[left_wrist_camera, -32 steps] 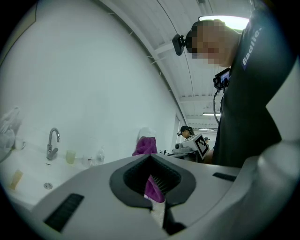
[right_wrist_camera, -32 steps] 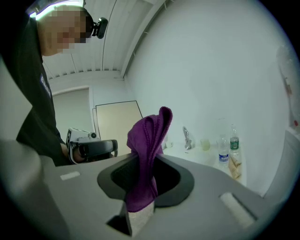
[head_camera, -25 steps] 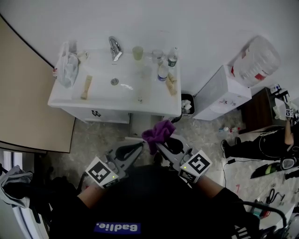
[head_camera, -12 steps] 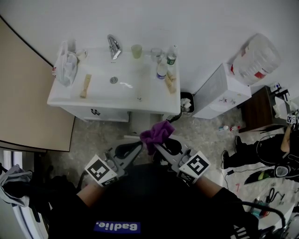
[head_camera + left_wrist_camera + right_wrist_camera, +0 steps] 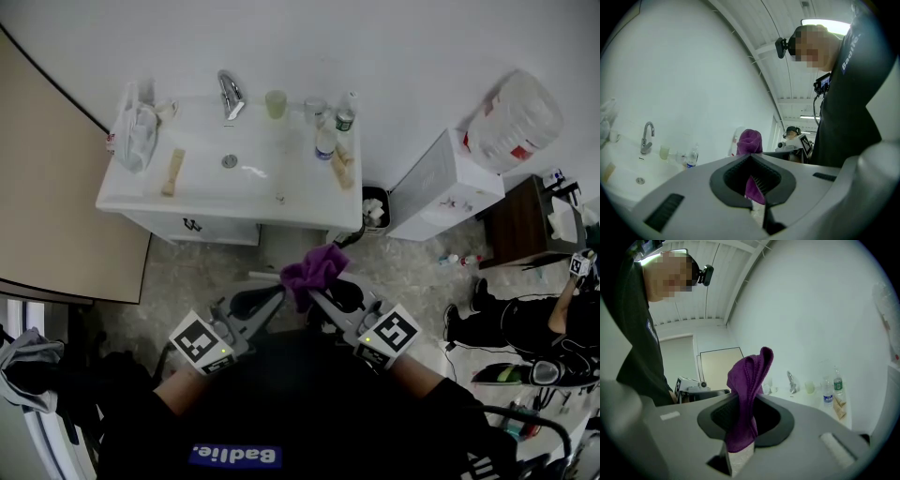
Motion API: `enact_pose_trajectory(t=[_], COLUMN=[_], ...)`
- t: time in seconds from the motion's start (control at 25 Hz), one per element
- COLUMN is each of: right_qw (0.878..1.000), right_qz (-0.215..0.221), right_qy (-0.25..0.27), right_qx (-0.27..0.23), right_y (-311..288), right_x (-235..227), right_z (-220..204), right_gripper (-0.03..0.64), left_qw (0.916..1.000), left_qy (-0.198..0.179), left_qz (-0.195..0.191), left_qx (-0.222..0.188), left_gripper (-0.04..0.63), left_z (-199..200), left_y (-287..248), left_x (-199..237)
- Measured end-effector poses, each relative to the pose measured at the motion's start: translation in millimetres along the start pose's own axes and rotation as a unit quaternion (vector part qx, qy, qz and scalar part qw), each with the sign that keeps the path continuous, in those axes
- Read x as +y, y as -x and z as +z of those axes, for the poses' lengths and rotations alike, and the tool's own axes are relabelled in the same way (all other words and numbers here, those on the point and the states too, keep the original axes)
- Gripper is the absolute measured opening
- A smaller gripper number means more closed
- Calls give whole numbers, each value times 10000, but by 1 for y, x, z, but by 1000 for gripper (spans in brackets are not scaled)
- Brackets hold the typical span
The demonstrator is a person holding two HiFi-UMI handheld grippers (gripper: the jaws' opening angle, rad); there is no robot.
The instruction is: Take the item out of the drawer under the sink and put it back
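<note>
While the person stands back from the white sink (image 5: pixel 150 199), both tools are angled in toward each other with a purple cloth (image 5: pixel 317 267) between them. That's the item, and it's up in the air, well away from the cabinet front (image 5: pixel 192 226) with the dark handle under the basin. The right gripper (image 5: pixel 314 292) is clamped on it: the cloth runs between the jaws, bunches up above the tips and hangs down behind them. The left gripper (image 5: pixel 282 293) has its tips drawn together too. A strip of the same purple shows in the gap between its jaws and more pokes out past the tips, so it looks pinched from that side as well. Up on the sink top there's a chrome faucet (image 5: pixel 230 94), a pale green cup (image 5: pixel 276 103), and a water bottle (image 5: pixel 326 145) with a second bottle (image 5: pixel 346 114) behind it. A crumpled plastic bag (image 5: pixel 136 131) sits at the left corner. A small black bin (image 5: pixel 375 208) is on the floor just right of the cabinet, beside a white box (image 5: pixel 441 192) — and another person (image 5: pixel 525 314) is down on the floor off to the right.
</note>
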State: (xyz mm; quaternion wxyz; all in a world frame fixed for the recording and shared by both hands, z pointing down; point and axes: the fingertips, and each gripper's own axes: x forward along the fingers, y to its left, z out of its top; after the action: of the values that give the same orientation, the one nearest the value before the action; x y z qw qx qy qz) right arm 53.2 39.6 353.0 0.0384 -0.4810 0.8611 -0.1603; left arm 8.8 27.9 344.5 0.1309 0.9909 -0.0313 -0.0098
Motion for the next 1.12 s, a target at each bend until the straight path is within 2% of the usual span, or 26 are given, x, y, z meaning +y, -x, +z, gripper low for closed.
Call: enact_pose_trajectory(t=[0.2,0.36,0.6,0.96,1.12], right_qw=[10000,9999,9997,9979,9963], right_qz=[3,-79,-180,-249,-245], right_qy=[-4,-1,-57,-55,120], right_qx=[-2,72,182,587,817], right_y=[0,0,-4,-22,-36], right_x=[3,-4,-21,-59,-76], right_z=[-1,-6,-19,-57,-75], right_gripper=[80,80,81,81,81], left_qw=[10000,9999,9999,9998,9994], left_qy=[-14,18,89,162,227], left_qz=[-23,-54,-19,130,250], left_qx=[-75,85,80,83,96], left_gripper=[-11,-11,-11,-11,-11], left_z=[1,-6,-6,-12,-15], left_y=[1,2,4,7,7], left_x=[-3,-5,-6,10,19])
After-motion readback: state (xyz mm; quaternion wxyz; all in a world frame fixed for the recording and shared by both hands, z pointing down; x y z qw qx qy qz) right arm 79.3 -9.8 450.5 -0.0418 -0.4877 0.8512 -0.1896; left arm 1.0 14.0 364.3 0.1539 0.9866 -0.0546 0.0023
